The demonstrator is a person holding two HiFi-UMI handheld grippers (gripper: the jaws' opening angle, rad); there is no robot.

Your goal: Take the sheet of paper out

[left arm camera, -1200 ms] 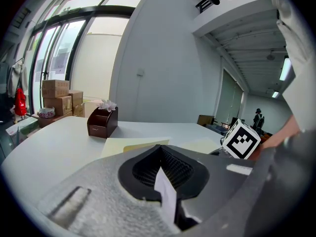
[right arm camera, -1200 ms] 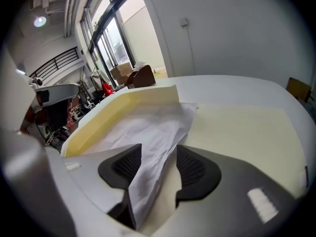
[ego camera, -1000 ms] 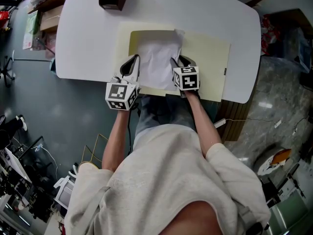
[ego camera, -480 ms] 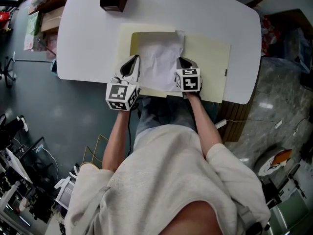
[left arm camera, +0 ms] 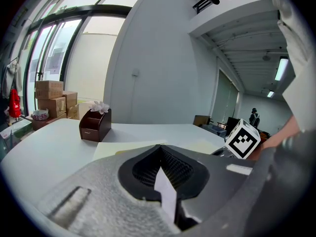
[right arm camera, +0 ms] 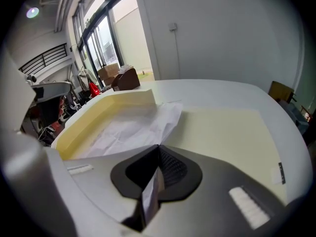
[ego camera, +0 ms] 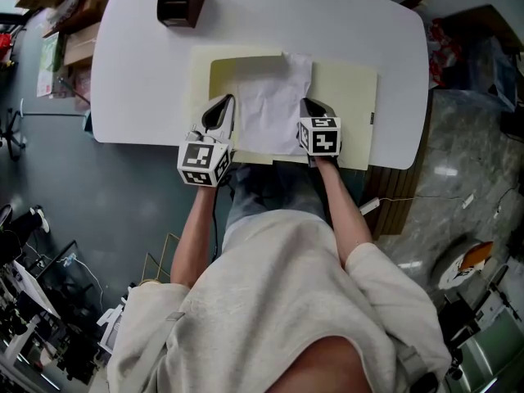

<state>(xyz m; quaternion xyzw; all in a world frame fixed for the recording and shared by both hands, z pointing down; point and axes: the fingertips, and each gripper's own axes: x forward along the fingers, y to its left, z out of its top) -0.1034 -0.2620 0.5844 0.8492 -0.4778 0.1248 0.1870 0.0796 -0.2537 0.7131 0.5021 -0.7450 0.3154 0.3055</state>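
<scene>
Head view, right gripper (ego camera: 310,106) pinching paper (ego camera: 270,109) edge, bare folder (ego camera: 350,105) beside

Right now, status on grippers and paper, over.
Right gripper shut on the sheet; left gripper shut on a pale edge, sheet or folder unclear. Sheet partly out of folder. Nothing blocking.

I take this for an office or lab workroom: my white table (ego camera: 139,72) stands by tall windows (left arm camera: 54,53), with stacked cardboard boxes (left arm camera: 49,90), ceiling strip lights (left arm camera: 282,69), and cables and gear (ego camera: 33,301) on the grey floor (ego camera: 123,195).
</scene>
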